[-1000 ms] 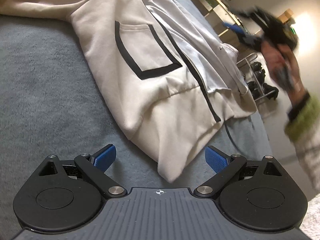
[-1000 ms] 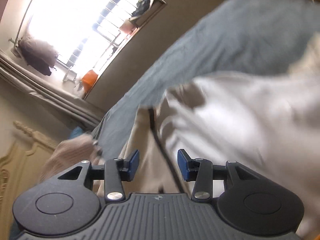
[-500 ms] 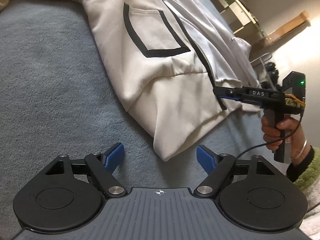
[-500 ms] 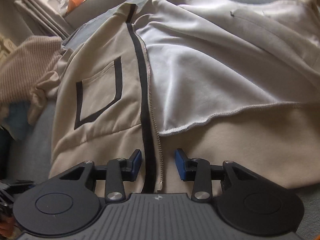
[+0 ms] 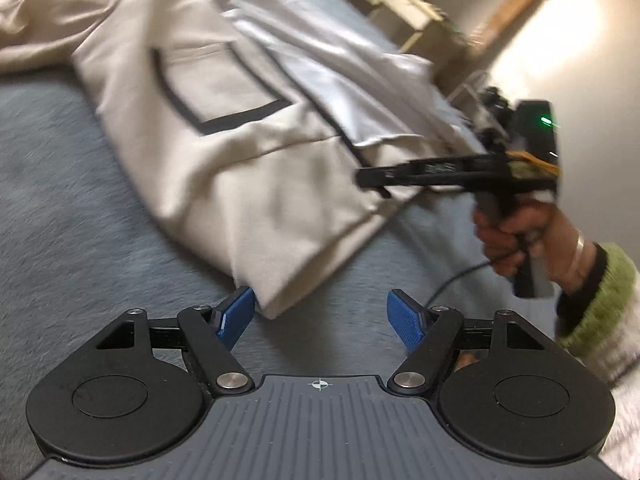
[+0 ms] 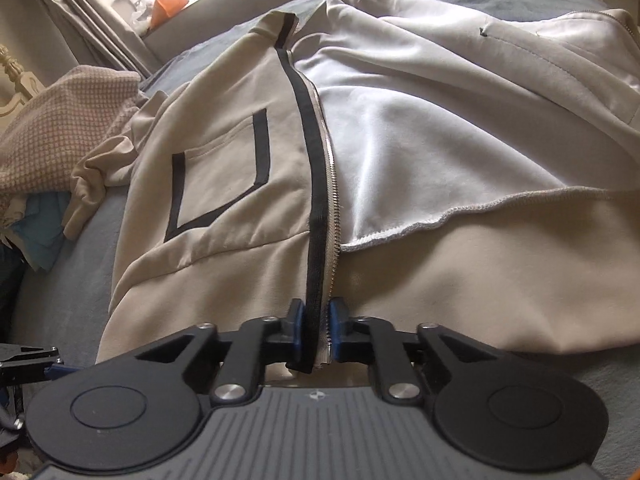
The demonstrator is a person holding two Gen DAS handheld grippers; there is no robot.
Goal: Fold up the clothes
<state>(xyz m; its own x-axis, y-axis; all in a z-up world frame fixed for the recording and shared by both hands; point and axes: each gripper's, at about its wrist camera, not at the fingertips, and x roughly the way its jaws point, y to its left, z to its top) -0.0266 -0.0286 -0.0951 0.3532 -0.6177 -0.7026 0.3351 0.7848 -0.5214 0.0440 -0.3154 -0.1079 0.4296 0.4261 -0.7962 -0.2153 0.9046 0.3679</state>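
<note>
right view only: right gripper (image 6: 319, 330) pinching jacket (image 6: 248, 216) zipper edge (image 6: 320, 216) at hem. left gripper (image 5: 320, 316) spread wide, jacket's hem corner (image 5: 272, 300) touching its left finger, bare blanket (image 5: 80, 220) beside.

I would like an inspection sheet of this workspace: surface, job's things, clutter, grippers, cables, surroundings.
Surface: grey blanket over a bed.
Job's things: beige zip jacket lying unzipped, pale lining showing, black-trimmed pocket facing up.
Clutter: knitted beige garment and light blue cloth beside the jacket's sleeve.
Grippers: left hand-held gripper open, one pad next to the hem corner; right hand-held gripper shut on the zipper edge at the hem.
Cables: dark cable on the blanket below the right hand.
Surroundings: window with curtains; shelf unit, blurred.
</note>
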